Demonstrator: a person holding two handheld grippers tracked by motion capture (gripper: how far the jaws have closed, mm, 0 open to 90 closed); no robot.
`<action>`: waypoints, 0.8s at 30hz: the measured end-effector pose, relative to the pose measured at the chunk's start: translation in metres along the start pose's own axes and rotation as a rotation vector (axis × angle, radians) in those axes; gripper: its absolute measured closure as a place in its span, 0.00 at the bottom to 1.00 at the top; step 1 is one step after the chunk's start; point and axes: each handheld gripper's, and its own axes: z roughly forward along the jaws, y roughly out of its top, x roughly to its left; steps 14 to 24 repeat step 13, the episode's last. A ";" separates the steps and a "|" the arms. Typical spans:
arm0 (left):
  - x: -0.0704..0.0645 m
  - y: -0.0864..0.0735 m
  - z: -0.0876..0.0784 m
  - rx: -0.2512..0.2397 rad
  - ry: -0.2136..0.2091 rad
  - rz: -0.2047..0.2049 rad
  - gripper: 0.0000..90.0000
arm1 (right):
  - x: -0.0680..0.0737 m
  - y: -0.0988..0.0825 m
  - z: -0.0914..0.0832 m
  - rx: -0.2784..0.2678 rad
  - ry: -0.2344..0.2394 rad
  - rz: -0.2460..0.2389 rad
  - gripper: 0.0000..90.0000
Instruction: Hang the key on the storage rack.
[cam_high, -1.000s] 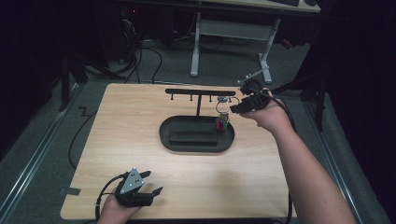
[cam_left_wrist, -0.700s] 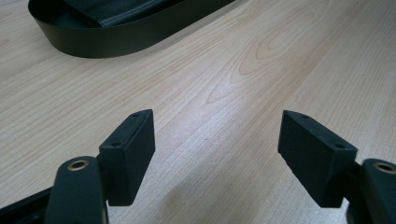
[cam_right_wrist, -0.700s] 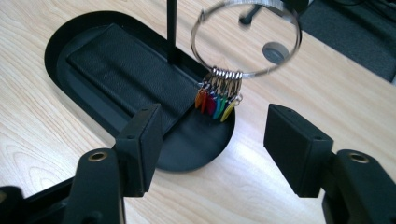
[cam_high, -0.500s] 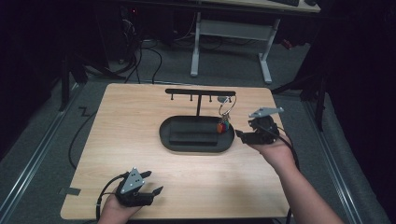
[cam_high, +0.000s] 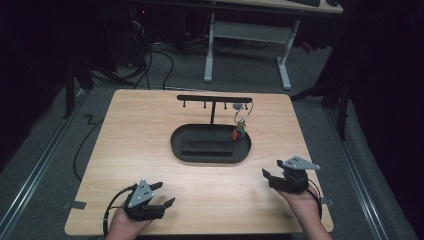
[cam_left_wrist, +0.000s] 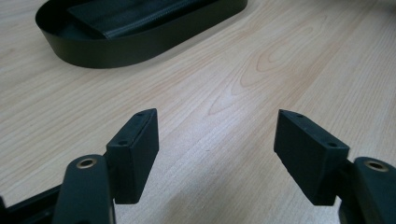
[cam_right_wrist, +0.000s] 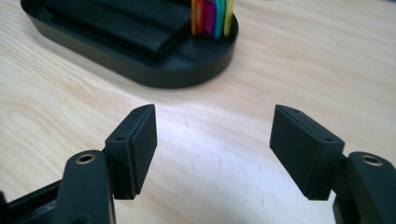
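Keyring with multicoloured tag (cam_high: 239, 134) hangs from black T-shaped rack (cam_high: 214, 99) over oval black tray (cam_high: 210, 156): light, dangly, swings easily; grip wire loop. Left gripper (cam_high: 159, 196) gapes empty; right gripper (cam_high: 270, 177) empty, jaws just widening.

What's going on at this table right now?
A person holds two grippers low over the wooden table. The keyring hangs from the black hook stand above the oval tray. The right gripper, fingers just opening with nothing between them, sits near the table's edge. The left gripper is open and empty.
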 end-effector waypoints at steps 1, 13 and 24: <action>0.000 0.000 0.000 -0.002 0.000 -0.002 0.35 | 0.000 -0.007 -0.002 -0.010 0.003 0.017 0.34; -0.003 0.001 0.002 0.028 0.039 0.010 0.40 | 0.000 -0.046 -0.017 -0.100 0.004 0.039 0.35; -0.003 0.001 0.002 0.028 0.039 0.010 0.40 | 0.000 -0.046 -0.017 -0.100 0.004 0.039 0.35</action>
